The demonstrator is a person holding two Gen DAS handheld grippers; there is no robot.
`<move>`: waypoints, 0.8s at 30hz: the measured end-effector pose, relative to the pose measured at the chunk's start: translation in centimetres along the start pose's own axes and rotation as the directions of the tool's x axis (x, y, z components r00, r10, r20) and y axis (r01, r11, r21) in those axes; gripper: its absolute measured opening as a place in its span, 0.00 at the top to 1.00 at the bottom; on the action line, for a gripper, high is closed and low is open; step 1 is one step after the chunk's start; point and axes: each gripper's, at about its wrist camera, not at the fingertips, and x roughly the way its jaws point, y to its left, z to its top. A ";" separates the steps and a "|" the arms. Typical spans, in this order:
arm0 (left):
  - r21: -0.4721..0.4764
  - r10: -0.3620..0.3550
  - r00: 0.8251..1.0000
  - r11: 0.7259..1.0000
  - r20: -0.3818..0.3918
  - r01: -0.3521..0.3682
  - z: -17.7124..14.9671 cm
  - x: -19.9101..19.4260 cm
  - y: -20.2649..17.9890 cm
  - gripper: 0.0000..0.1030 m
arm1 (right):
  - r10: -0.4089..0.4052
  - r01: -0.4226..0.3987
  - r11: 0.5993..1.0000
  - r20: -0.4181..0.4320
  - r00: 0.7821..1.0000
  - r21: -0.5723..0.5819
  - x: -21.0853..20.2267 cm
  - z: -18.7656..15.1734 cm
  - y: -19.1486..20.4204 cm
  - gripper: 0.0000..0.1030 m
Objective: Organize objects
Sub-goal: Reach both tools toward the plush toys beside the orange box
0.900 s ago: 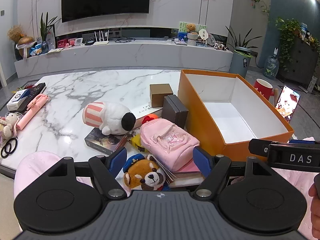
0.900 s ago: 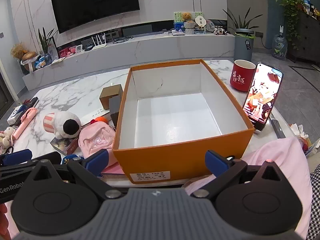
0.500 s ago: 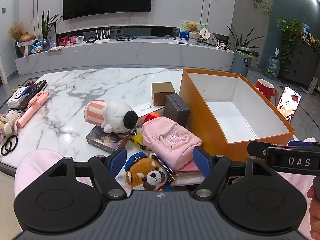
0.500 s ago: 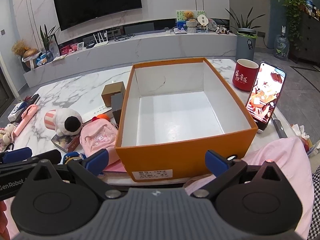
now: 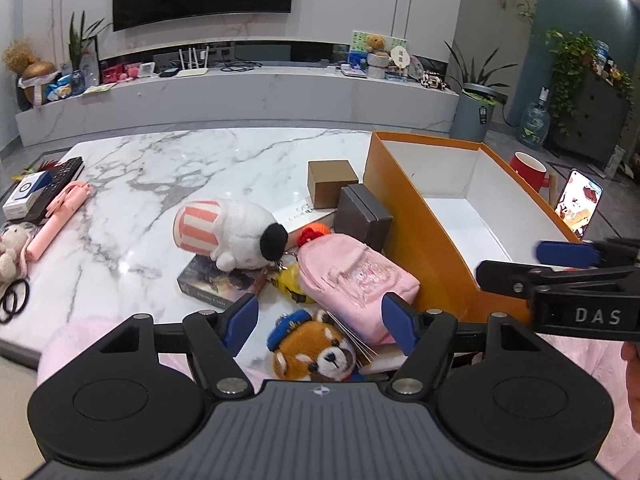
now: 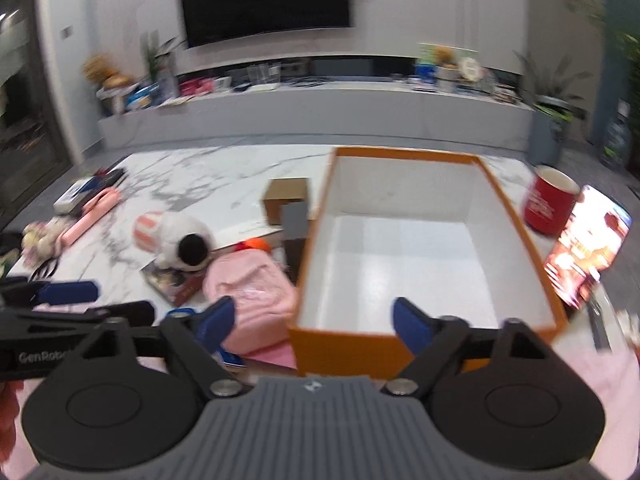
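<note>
Left gripper (image 5: 320,318) spread wide, empty, above the brown red-panda plush (image 5: 316,354) at the table's near edge; right gripper (image 6: 314,320) likewise gaping. Lower squarely, pinch the head, then carry it to the empty orange cardboard box (image 5: 404,216).

"DAS" on right gripper (image 5: 568,256) | "GenRobo" (cut off) on left gripper (image 6: 68,292)
</note>
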 end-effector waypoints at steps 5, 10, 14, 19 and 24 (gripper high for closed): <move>0.091 -0.009 1.000 0.996 -0.030 0.011 1.5 1.3 1.2 0.25 | 0.105 -0.109 0.989 -0.047 0.993 -0.097 2.3 2.2 2.0 0.42; 0.105 -0.091 0.979 0.988 -0.184 0.111 1.6 4.1 2.2 0.25 | 0.165 -0.188 0.966 -0.135 0.977 -0.177 5.6 3.6 3.9 0.55; 0.090 -0.131 0.943 0.982 -0.306 0.166 0.8 7.1 2.5 0.25 | 0.158 -0.206 0.947 -0.202 0.966 -0.245 8.0 3.7 5.0 0.58; 0.034 -0.147 0.904 0.984 -0.401 0.175 -0.3 10.0 2.8 0.23 | 0.153 -0.223 0.936 -0.257 0.954 -0.272 10.2 3.7 5.2 0.59; -0.014 -0.150 0.887 0.987 -0.437 0.160 -0.7 11.4 2.9 0.16 | 0.152 -0.232 0.934 -0.284 0.947 -0.272 11.7 3.9 5.1 0.59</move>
